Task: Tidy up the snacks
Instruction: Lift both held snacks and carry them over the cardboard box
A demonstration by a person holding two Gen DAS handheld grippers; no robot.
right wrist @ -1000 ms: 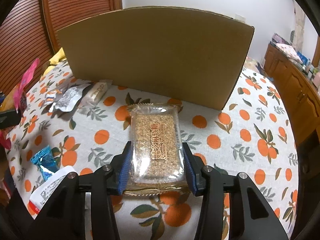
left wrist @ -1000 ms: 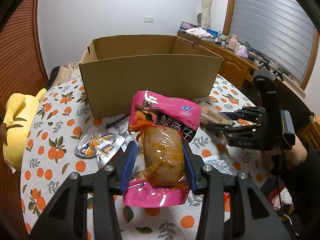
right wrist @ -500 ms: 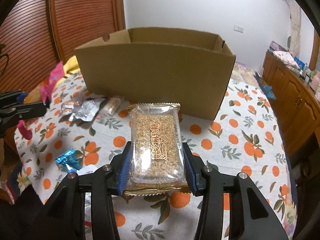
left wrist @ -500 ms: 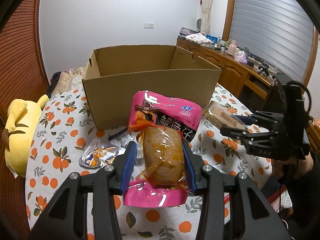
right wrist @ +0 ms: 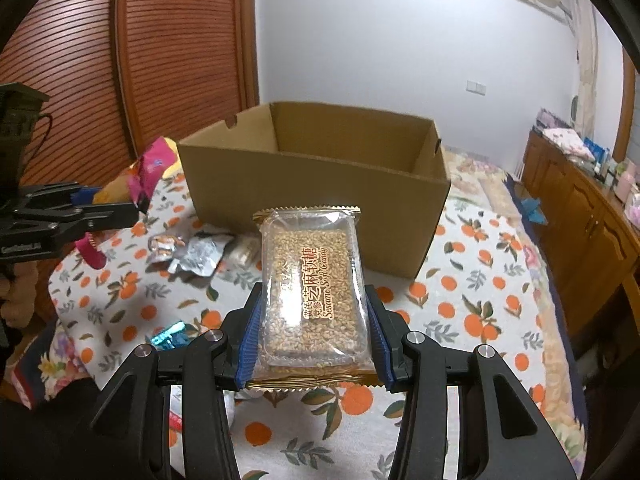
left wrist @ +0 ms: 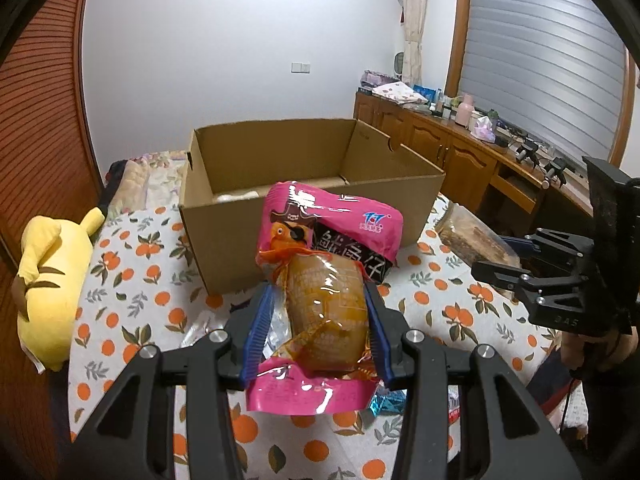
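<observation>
My left gripper (left wrist: 320,332) is shut on a pink snack pouch (left wrist: 326,280) with a brown fish piece showing through its clear window, held up above the table. An open cardboard box (left wrist: 304,208) stands just behind it, its inside visible with something pale on the bottom. My right gripper (right wrist: 314,332) is shut on a clear pack of sesame candy (right wrist: 314,284), also lifted, in front of the same cardboard box (right wrist: 316,184). Each gripper shows in the other's view: the right gripper (left wrist: 500,260) with its sesame pack at right, the left gripper (right wrist: 108,204) with the pink pouch at left.
Loose snacks lie on the orange-print tablecloth (right wrist: 480,304): silver wrappers (right wrist: 196,254), a blue foil candy (right wrist: 168,336). A yellow plush toy (left wrist: 52,280) sits at the table's left edge. Wooden cabinets (left wrist: 460,156) with bottles run along the right wall.
Both grippers have risen with their packs still held. The box now sits lower in both views and its inside has come into sight.
</observation>
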